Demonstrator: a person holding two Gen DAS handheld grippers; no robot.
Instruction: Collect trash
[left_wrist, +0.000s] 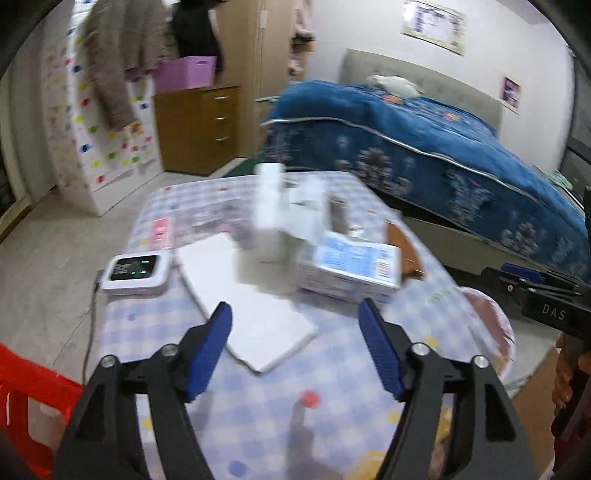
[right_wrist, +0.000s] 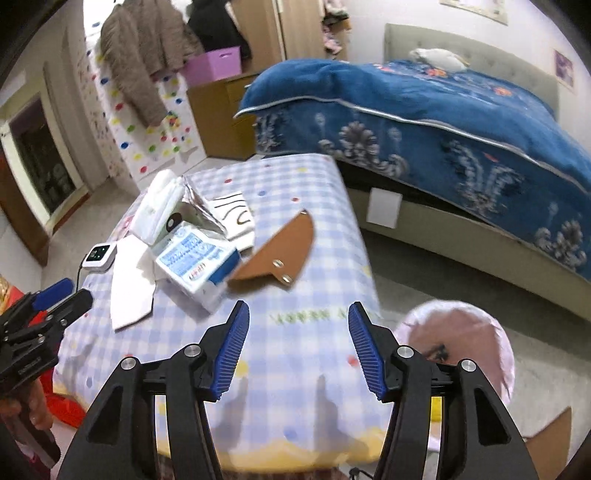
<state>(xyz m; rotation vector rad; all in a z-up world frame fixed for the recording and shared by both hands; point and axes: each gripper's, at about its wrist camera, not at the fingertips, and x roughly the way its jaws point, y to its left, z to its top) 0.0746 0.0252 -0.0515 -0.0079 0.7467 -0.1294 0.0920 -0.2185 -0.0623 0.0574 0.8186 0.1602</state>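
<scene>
Above the checked tablecloth (right_wrist: 295, 332), both grippers' ribbed blue fingers (left_wrist: 214, 350) (right_wrist: 231, 350) gape empty near a glossy carton (right_wrist: 195, 264).

The letters "DAS" stand in pale print on the black body of the right hand-held gripper (left_wrist: 546, 295) as seen from the left wrist view. Green lettering on the checked cloth of the tabletop (right_wrist: 306, 316) lies upside down and too blurred to read, as is the print on the blue-and-white box (right_wrist: 195, 258)

- Bed (right_wrist: 461, 122) with blue floral blanket, grey headboard (right_wrist: 480, 48).
- Wooden drawers (left_wrist: 199, 129) against wall; purple bin (left_wrist: 186, 72) on top.
- Pale floor (left_wrist: 44, 236).
</scene>
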